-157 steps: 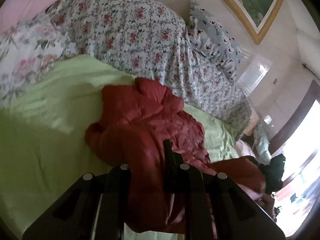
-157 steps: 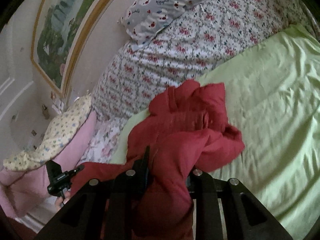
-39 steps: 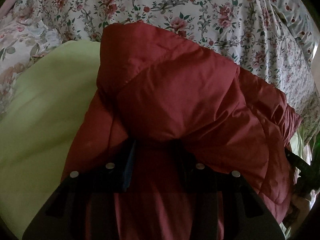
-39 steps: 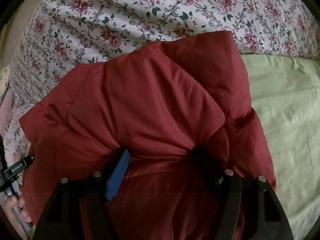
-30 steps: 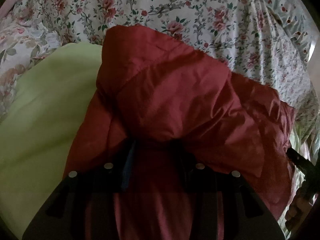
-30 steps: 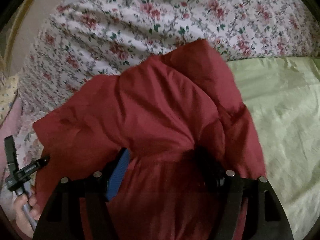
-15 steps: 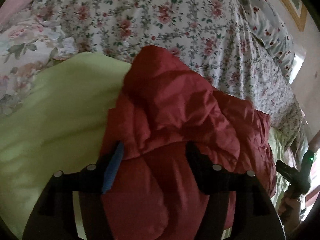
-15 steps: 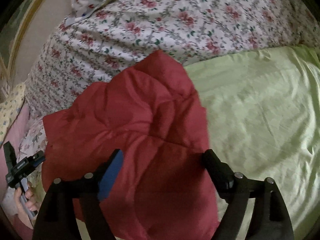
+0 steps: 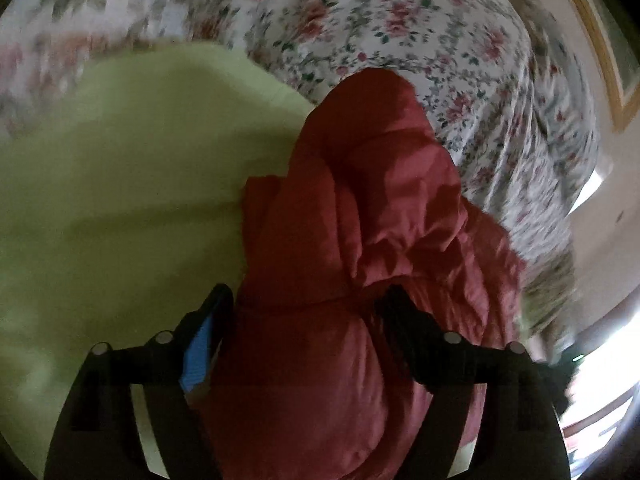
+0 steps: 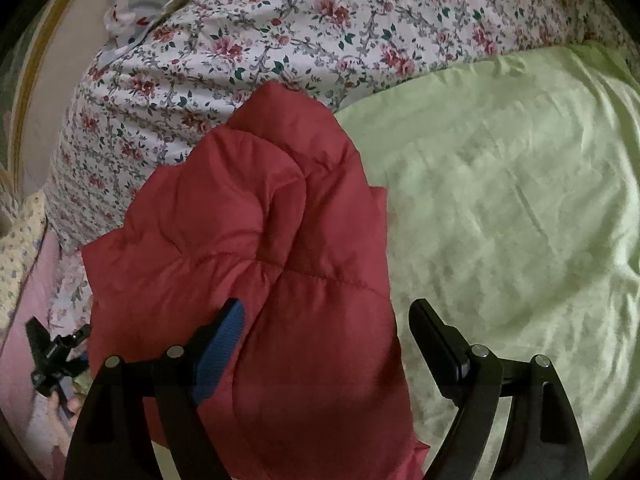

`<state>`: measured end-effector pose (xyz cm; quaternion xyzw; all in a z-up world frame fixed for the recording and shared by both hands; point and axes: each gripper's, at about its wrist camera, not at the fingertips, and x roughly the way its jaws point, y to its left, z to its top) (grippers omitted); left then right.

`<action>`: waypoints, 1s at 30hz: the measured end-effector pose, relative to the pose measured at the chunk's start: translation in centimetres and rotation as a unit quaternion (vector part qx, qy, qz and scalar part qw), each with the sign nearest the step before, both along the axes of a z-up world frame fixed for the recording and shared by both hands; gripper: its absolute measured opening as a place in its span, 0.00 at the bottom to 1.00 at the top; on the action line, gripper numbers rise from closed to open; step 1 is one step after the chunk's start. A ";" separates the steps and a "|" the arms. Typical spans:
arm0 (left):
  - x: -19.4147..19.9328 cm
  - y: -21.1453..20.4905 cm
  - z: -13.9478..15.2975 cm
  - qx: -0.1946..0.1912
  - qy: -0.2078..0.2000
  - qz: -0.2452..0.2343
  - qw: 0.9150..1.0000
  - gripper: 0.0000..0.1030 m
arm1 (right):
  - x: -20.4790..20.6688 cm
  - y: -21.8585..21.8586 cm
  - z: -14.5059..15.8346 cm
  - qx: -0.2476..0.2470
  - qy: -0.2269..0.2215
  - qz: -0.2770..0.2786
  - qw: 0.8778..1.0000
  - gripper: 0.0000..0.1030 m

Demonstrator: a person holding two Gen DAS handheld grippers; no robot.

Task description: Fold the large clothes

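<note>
Left tongs [image 9: 306,304]: angled downward, jaws opening, red padded fabric bulging between them, pads not pressing. Right tongs [image 10: 326,318]: angled downward, jaws spread wide, nothing gripped. A hand [image 10: 60,408] holding the left tongs shows at the right view's lower left edge.

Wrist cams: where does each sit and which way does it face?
Left wrist: on the left claw, looking down along its opening fingers at the red jacket between them, green sheet to its left.
Right wrist: on the right claw, open over the jacket's edge; the person's other hand shows lower left.
Shared: jacket, sheet, floral quilt.
</note>
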<state>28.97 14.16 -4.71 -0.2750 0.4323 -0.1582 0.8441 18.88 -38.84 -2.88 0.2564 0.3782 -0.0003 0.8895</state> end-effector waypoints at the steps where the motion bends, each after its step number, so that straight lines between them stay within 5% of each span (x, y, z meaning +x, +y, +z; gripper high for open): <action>1: 0.2 0.3 -0.5 -0.021 0.008 0.000 1.000 0.76 | 0.1 -0.1 -0.2 0.007 0.001 0.002 1.000 0.83; 7: 1.2 -0.5 -2.8 -0.075 0.039 -0.027 0.996 0.83 | 1.5 -0.5 -2.2 0.070 0.015 0.021 0.997 0.87; 12: 1.5 -1.2 -2.9 -0.078 0.045 -0.033 0.995 0.84 | 2.5 0.1 -3.7 0.112 0.029 0.037 0.993 0.86; 17: 0.8 -1.8 -1.5 -0.060 0.028 -0.053 0.996 0.55 | 2.4 1.0 -3.4 0.105 0.035 0.043 0.993 0.57; 20: -0.1 -2.1 -0.2 -0.047 0.019 -0.056 0.997 0.47 | 2.0 1.3 -2.5 0.098 0.034 0.043 0.994 0.41; 30: -7.0 -0.6 3.8 -0.040 -0.010 -0.071 0.997 0.41 | -3.3 2.9 1.0 0.091 0.021 0.057 0.994 0.32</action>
